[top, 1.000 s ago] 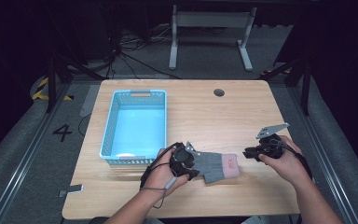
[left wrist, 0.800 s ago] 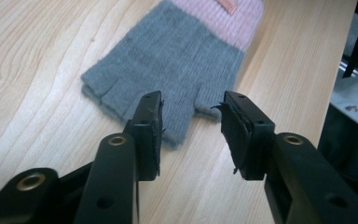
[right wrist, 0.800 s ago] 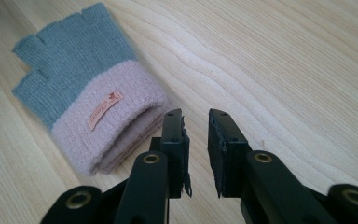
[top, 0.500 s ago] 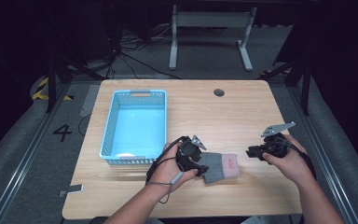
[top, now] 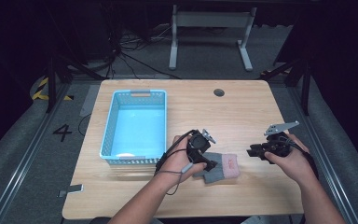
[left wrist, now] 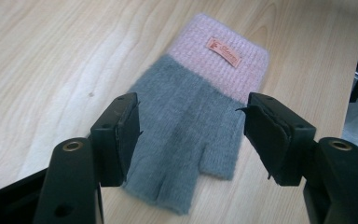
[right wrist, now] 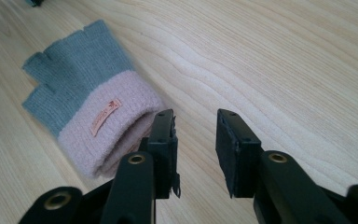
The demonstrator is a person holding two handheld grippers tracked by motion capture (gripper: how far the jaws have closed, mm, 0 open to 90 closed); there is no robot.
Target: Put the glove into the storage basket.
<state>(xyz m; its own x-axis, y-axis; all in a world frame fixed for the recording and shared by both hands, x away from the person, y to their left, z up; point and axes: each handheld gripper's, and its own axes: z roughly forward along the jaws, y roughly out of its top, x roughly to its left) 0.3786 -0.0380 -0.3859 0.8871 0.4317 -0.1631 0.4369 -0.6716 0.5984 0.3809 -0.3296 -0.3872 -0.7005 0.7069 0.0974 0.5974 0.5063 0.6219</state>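
A grey fingerless glove (top: 223, 169) with a pink cuff lies flat on the wooden table (top: 242, 112). My left gripper (top: 209, 164) hovers over its finger end. Its jaws have just been opening and stand wide apart in the left gripper view (left wrist: 191, 109), with the glove (left wrist: 191, 121) on the table between them and the pads off it. My right gripper (top: 253, 152) is just right of the cuff. Its jaws have also just been opening and nothing is between them (right wrist: 195, 126). The glove's cuff (right wrist: 107, 126) sits beside the left jaw.
An empty light-blue plastic basket (top: 135, 95) stands on the left half of the table, close to my left hand. A round cable hole (top: 219, 92) sits near the far edge. Table legs (top: 209, 32) and cables lie on the dark floor beyond.
Both grippers' jaws have opened. The left gripper has shifted a little right and away from me over the glove. The glove now lies loose on the table.
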